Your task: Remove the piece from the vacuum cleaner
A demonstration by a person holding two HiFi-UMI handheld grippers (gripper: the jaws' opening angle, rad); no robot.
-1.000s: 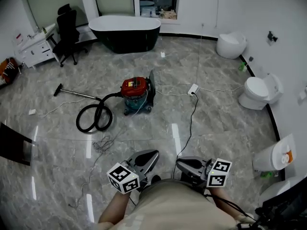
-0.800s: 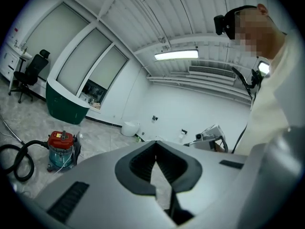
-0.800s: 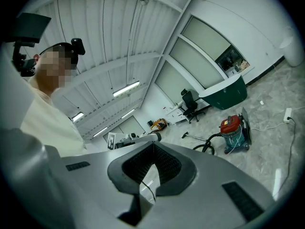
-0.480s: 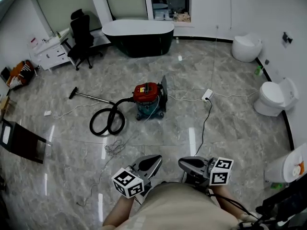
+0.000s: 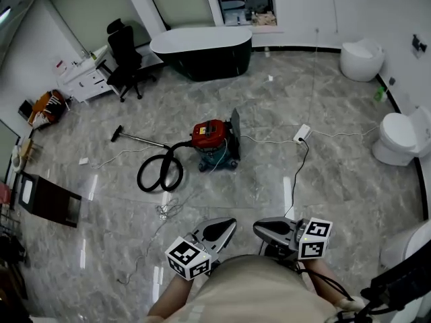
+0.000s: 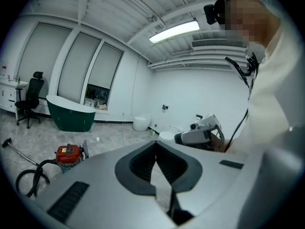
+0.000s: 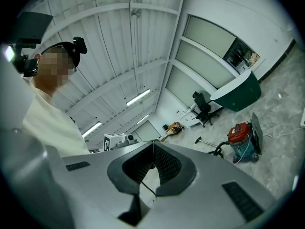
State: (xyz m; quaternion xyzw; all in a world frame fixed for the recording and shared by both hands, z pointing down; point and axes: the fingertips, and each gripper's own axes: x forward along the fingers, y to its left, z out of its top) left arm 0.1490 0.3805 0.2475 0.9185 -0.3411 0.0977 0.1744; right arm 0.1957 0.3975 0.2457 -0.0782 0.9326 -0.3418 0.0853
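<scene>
Against a second ago, everything on the floor slid rightward and slightly down in the head view: vacuum cleaner (image 5: 214, 140) now close to the frame's middle, bathtub (image 5: 202, 46) moved toward top centre, dark board (image 5: 48, 200) on the floor at the left edge more fully in sight. Unchanged in pose: left gripper (image 5: 231, 223) and right gripper (image 5: 256, 227), still low against the person's torso, side by side, tips toward the vacuum cleaner, each with jaws pressed together on nothing. Vacuum cleaner upright on the grey marble floor (image 5: 323, 180), red lid over teal body, well apart from both grippers. Black hose (image 5: 160, 173) looped just to its left, floor nozzle (image 5: 118, 135) farther left, flat dark panel (image 5: 235, 132) standing at its right side, white power strip (image 5: 303, 133) beyond that. Yellow label on the red lid, too small to read. Only black-and-white square patterns on the gripper cubes, no letters.
</scene>
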